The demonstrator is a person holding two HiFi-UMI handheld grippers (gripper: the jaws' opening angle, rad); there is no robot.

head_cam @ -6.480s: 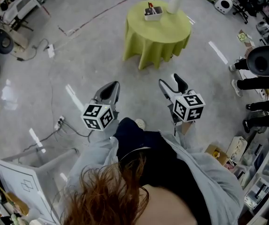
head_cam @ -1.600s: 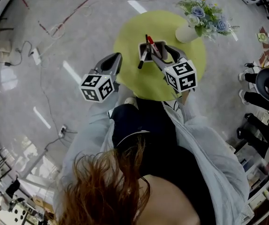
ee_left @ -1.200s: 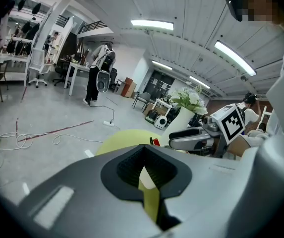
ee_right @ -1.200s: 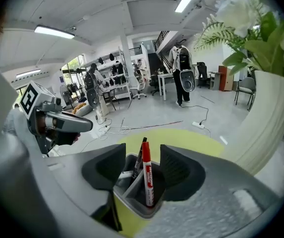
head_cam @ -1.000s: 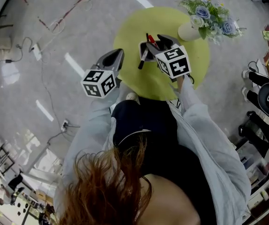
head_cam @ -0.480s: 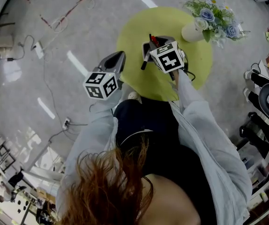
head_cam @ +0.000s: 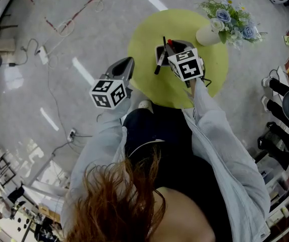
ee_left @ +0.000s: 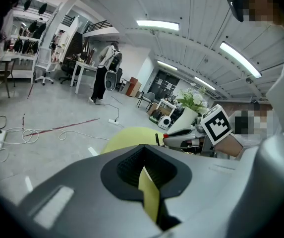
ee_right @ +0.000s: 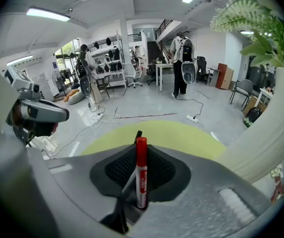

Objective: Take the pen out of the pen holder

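- Left gripper: held off the near-left edge of the table, over the floor. Its jaws are drawn together on nothing; only a sliver of green cloth shows through the slit between them. It is well apart from the pens.
- Black pen: leans out of the pen holder toward the left, its tip slanting over the cloth. It lies just beside the right jaws, and it is not clear whether they touch it.
- Pen holder: stands near the middle of the table, largely covered by the right gripper from the head view.
- Red marker: stands between the right jaws with its long axis upright and its cap uppermost, clear above the pads. Whether its lower end still sits in the holder cannot be seen, though it probably does.
- Right gripper: angled down onto the holder. Its jaws have just been closing and now pinch the marker's barrel. This hand is the nearer one by far, already at the pen, so the coming move should be a lift along the marker's own axis, straight up out of the holder.
- Vase: holds flowers and stands near the holder's right. A sideways pull that way risks a knock.
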